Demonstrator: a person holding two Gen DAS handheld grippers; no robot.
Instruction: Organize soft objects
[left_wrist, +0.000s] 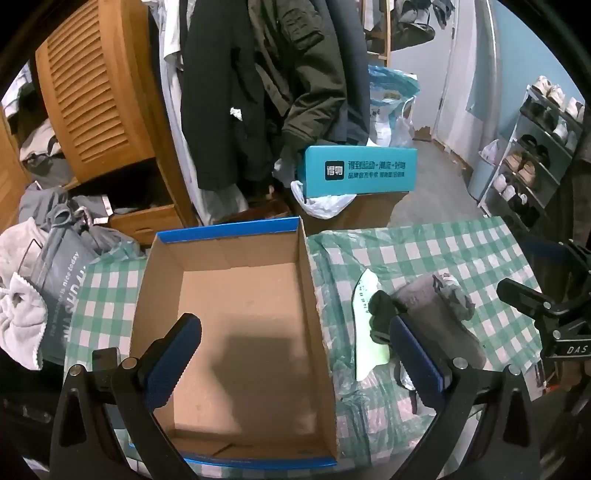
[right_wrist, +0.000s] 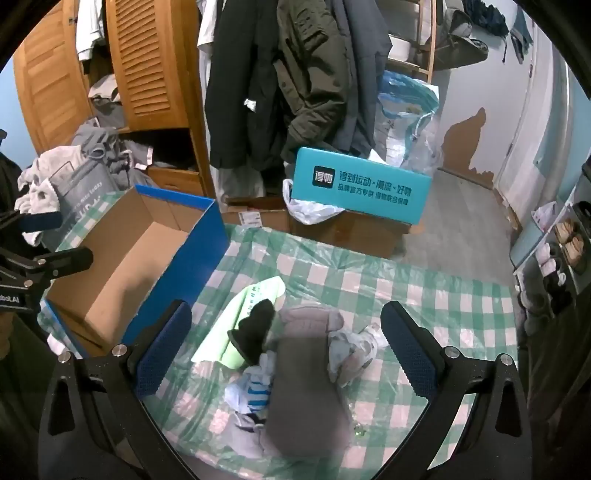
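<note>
**A:** Where's the soft stuff?

**B:** The socks are piled on the checked cloth, right of the box. My right gripper hangs over them and my left gripper over the box, both wide open, nothing gripped.

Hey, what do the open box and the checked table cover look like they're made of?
The open box looks like cardboard: matte brown inside with fold creases, and a glossy blue printed outside. The checked table cover seems to be thin plastic sheeting over a green and white checked cloth or print; it wrinkles and glints in the light, though which layer carries the pattern is unclear.
</note>
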